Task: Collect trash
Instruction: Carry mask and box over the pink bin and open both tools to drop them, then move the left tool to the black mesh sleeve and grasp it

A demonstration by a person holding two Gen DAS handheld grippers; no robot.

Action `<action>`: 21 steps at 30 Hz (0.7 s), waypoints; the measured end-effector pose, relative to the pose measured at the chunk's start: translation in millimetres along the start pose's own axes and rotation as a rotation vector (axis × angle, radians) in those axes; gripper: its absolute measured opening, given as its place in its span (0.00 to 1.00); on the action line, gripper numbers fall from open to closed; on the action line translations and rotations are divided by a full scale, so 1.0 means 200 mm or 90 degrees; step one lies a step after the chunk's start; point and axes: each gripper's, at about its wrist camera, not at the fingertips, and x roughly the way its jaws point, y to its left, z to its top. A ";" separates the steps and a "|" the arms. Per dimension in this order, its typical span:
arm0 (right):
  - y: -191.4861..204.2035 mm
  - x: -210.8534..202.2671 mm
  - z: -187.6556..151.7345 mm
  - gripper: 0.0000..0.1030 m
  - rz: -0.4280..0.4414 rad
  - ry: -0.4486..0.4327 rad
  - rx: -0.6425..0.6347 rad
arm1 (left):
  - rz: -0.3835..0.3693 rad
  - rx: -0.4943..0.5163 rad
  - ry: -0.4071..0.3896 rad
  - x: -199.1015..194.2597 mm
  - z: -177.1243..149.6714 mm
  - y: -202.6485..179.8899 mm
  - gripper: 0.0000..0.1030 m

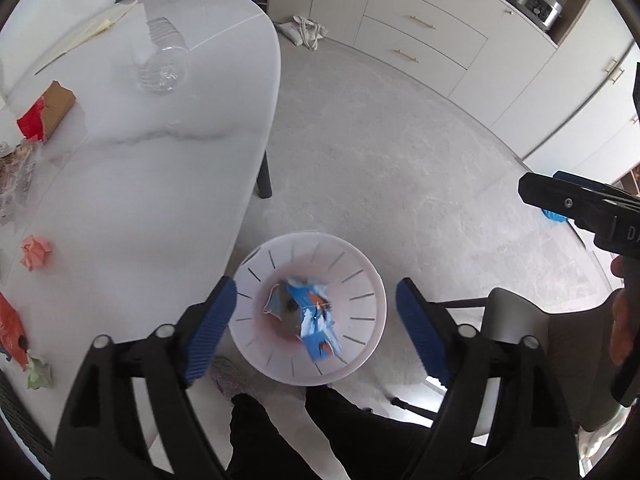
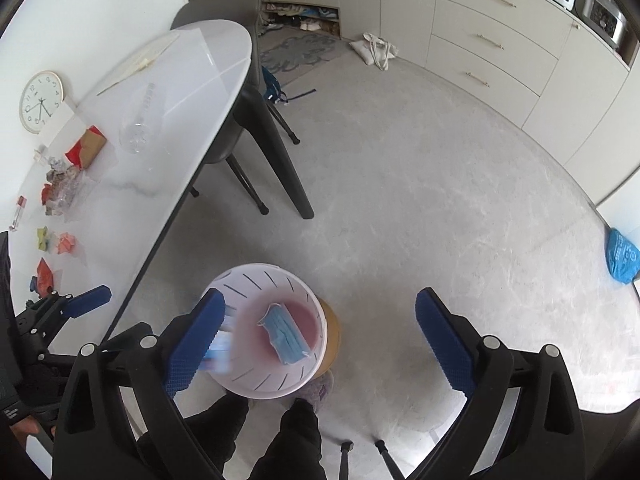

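Observation:
A white slotted bin [image 1: 362,276] stands on the floor beside the white table [image 1: 160,184]. My left gripper [image 1: 316,330] is open above it, and a blue wrapper [image 1: 316,320] is blurred inside the bin below the fingers. In the right wrist view the bin [image 2: 276,280] holds a blue face mask [image 2: 286,338], and the blurred wrapper [image 2: 218,350] shows at its left rim. My right gripper [image 2: 320,338] is open and empty above the bin. On the table lie a clear bottle [image 1: 164,56], a brown and red packet [image 1: 48,112], crumpled pink paper [image 1: 36,252], green paper [image 1: 40,374] and a red wrapper [image 1: 12,332].
A grey chair [image 1: 516,320] stands at the right of the bin, another chair [image 2: 224,12] at the table's far end. Cabinets [image 1: 432,28] line the far wall. A cloth bag [image 2: 376,52] and a blue bag [image 2: 622,256] lie on the floor. The person's legs [image 2: 288,440] stand below the bin.

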 end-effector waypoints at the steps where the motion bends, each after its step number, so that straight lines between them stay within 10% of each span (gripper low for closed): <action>1: -0.01 -0.03 0.01 0.93 0.002 -0.002 -0.002 | 0.001 -0.005 -0.003 -0.02 0.01 0.01 0.80; 21: 0.65 -0.38 0.24 0.98 0.174 -0.129 -0.171 | 0.235 -0.291 -0.158 -0.91 -0.27 0.79 0.93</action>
